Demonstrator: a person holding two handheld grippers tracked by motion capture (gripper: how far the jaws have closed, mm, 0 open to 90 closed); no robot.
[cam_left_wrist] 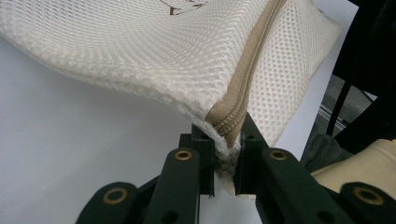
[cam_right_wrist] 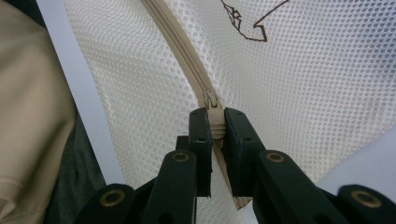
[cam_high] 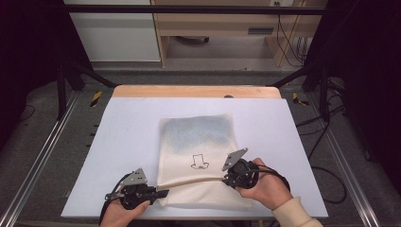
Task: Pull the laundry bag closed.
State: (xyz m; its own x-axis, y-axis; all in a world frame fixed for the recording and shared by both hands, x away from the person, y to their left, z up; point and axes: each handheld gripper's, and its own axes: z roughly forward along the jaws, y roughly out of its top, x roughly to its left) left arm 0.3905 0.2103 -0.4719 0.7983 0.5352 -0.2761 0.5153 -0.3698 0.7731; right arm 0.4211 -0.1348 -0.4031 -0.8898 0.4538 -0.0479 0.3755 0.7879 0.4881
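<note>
left gripper [cam_left_wrist: 225, 156] clamps mesh bag [cam_high: 198, 142] corner; right gripper [cam_right_wrist: 215, 126] view reveals zipper pull [cam_right_wrist: 212, 105] pinched.

The counter [cam_high: 127, 137] has a pale, white-blue top and a wooden strip along its far edge. On it lies one cream mesh bag [cam_high: 198, 142] with a beige zipper [cam_high: 194, 182] near the front edge and a small drawn figure.
</note>
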